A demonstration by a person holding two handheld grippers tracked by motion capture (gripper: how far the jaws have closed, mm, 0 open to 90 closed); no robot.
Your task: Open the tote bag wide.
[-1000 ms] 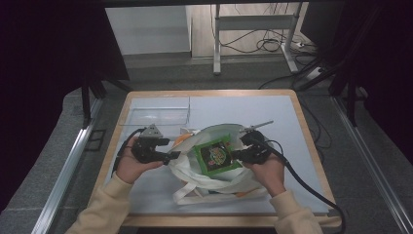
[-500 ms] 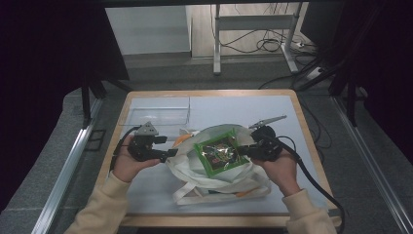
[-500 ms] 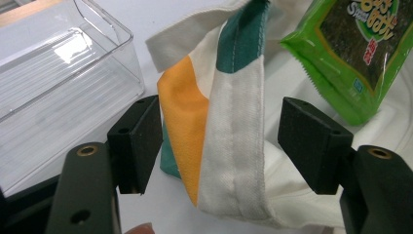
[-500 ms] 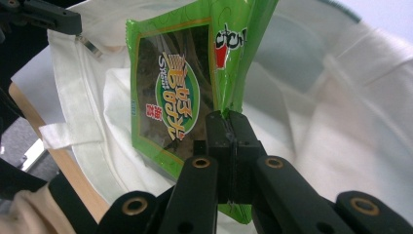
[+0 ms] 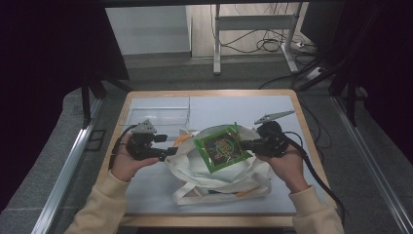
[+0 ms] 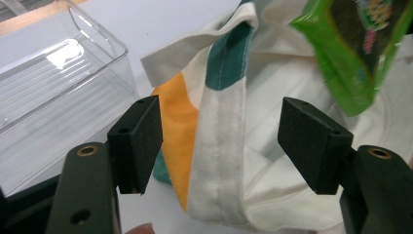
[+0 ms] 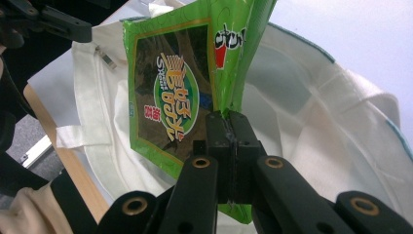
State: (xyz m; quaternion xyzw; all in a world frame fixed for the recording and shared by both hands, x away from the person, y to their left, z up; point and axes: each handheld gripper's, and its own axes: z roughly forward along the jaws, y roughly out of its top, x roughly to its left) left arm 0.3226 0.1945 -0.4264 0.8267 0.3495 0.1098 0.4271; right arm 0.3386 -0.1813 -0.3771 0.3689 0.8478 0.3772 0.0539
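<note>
A white tote bag (image 5: 195,171) with orange and green trim lies open in the middle of the table. My right gripper (image 5: 246,144) is shut on the edge of a green snack packet (image 5: 223,147) and holds it tilted above the bag's mouth. In the right gripper view the closed jaws (image 7: 229,118) pinch the packet (image 7: 168,83) over the bag (image 7: 321,131). My left gripper (image 5: 169,150) is open at the bag's left rim. Between its spread pads (image 6: 139,136) lies a bag strap (image 6: 221,146), and neither pad touches it. The packet (image 6: 358,58) hangs at the upper right of that view.
A clear plastic box (image 5: 157,116) stands at the table's back left, close behind the left gripper (image 6: 53,92). The table's wooden rim (image 5: 214,220) runs along the near edge. Cables trail from both grippers, and a metal frame stands beyond the table.
The right gripper has risen with the packet, which now stands higher and more tilted above the bag. The left gripper has stayed where it was.
</note>
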